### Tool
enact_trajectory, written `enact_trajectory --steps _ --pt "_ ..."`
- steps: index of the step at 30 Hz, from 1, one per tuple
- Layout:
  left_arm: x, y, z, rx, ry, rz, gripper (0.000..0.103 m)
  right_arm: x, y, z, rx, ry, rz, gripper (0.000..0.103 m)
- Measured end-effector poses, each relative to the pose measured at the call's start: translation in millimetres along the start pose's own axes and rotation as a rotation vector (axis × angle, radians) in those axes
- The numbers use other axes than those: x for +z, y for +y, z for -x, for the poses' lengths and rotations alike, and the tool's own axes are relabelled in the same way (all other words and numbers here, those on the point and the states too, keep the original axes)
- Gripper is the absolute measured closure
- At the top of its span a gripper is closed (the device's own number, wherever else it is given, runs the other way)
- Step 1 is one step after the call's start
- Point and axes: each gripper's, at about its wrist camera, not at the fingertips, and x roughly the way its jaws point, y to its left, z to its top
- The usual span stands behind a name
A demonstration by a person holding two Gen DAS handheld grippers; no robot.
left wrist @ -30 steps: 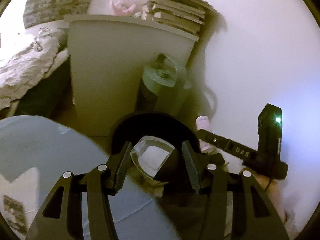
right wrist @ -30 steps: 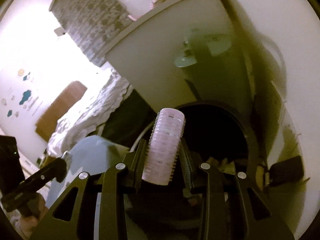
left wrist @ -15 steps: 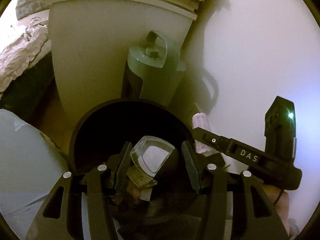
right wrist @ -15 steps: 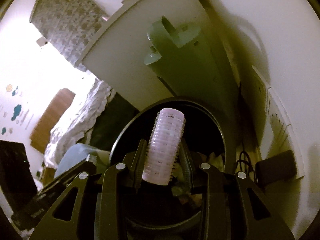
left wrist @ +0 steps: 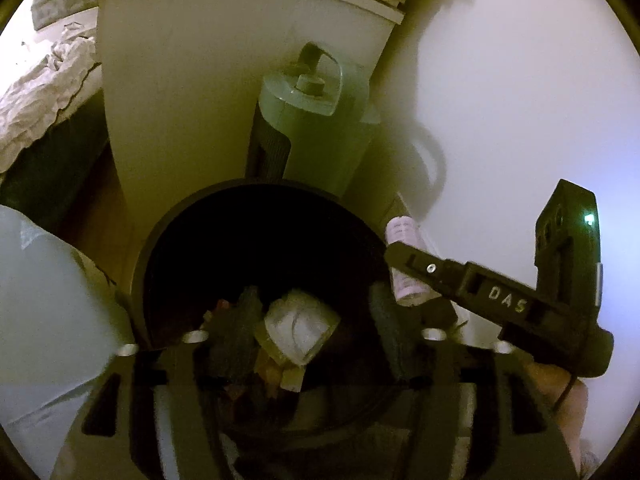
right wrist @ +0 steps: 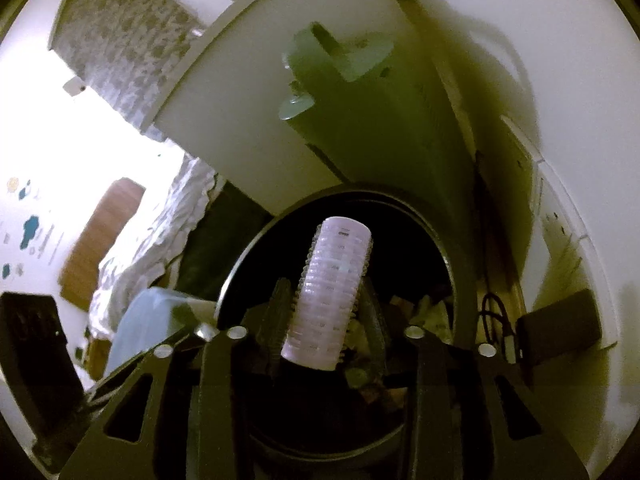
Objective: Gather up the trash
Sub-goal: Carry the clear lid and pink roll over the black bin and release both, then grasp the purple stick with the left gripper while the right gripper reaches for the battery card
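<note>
Both grippers over black bin (left wrist: 140, 280). Left gripper (left wrist: 310, 328) jaws just opened, clear plastic cup (left wrist: 298, 334) loose. Right gripper (right wrist: 326, 312) opening, pink hair roller (right wrist: 332, 292) between, probably released.

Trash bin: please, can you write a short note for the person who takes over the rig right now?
Left gripper: jaws have just been opening; clear plastic piece is free, down in the black bin.
Right gripper: jaws have just been opening; pink hair roller leans loose between them, above the bin.
Done: plastic dropped. Left: let the roller fall in, then fetch more trash.
</note>
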Motion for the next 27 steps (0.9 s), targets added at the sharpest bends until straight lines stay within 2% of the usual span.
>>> enact_trajectory --steps 2,3,11,15,18,22,25,27 --pt "-1 -1 4 0.006 -0.009 -0.007 0.026 1 -4 2 0.005 -0.013 -0.023 0.042" --pt "-2 -2 5 0.006 -0.008 -0.011 0.026 1 -7 3 0.006 -0.023 -0.037 0.040" --pt "-22 6 44 0.031 -0.026 -0.035 0.026 -2 -6 1 0.012 -0.017 -0.038 0.040" --pt "-48 29 84 0.107 -0.038 -0.038 0.026 -7 5 -1 0.023 -0.004 0.009 0.040" --pt "-68 60 119 0.197 -0.045 -0.025 0.026 -16 23 -1 0.038 0.008 0.079 0.040" --pt "-99 102 162 0.314 -0.055 -0.002 0.026 -39 60 0 0.124 0.047 0.214 0.040" --pt "-120 131 185 0.374 -0.039 -0.040 0.026 -60 98 1 0.221 0.106 0.344 0.040" --pt "-131 146 196 0.389 -0.022 -0.124 0.026 -74 123 0 0.280 0.158 0.439 0.040"
